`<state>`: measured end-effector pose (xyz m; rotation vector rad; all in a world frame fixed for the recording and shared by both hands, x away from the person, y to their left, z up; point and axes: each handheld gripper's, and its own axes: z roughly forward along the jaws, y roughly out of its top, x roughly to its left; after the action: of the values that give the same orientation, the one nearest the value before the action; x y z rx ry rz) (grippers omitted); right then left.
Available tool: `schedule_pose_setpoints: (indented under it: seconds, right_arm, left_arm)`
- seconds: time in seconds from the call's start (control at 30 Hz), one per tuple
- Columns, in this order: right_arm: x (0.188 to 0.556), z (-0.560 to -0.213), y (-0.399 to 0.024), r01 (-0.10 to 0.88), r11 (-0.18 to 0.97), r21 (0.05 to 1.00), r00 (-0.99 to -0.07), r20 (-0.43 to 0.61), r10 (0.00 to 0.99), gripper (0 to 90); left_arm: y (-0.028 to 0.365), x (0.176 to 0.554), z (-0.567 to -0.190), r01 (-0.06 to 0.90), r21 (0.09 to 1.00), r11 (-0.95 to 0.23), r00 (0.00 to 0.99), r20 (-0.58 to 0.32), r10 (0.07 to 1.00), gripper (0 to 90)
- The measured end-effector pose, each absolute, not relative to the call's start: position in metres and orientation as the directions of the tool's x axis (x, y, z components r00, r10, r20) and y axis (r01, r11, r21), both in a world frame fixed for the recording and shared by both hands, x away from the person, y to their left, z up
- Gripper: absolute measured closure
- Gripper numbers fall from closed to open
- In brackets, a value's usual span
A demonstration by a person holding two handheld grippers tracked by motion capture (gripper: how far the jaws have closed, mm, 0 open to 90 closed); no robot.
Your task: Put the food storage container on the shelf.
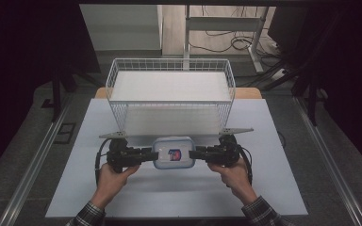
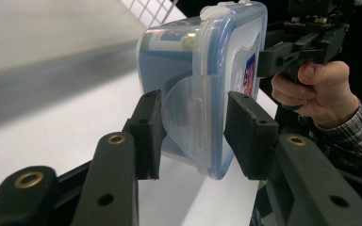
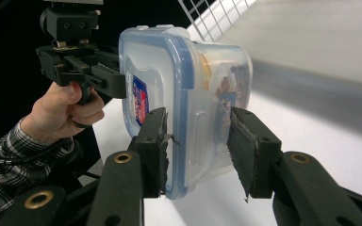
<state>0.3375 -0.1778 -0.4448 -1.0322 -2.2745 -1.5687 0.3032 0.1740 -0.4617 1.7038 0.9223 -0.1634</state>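
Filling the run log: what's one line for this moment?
left tool: shut on box | right tool: shut on box | box: lidded, before basket

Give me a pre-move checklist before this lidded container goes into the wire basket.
1. Left gripper grip: fingers on either side of the container at its end clasp, lid side and base side. Ok.
2. Right gripper grip: fingers clamp the opposite end the same way. Ok.
3. Lid seated: blue-sealed rim looks flush all round the parts shown. Ok.
4. Container level: in the high view it sits evenly between the two grippers. Ok.
5. Wire basket ready: open top, nothing seen inside, directly beyond the container. Ok.
6. Clearance over the basket's near rim: height not readable from these views. Cannot tell.
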Motion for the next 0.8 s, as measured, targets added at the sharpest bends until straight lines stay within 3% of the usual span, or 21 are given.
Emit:
schedule_pose_setpoints:
  seconds: [0.8]
  right_arm:
    - [0.396,-0.352,-0.167,0.586,0.130,0.799,-0.766,0.495,0.411,58.1]
  left_arm:
    - [0.183,0.357,-0.360,0.590,0.807,-0.025,0.690,-0.489,0.533,57.3]
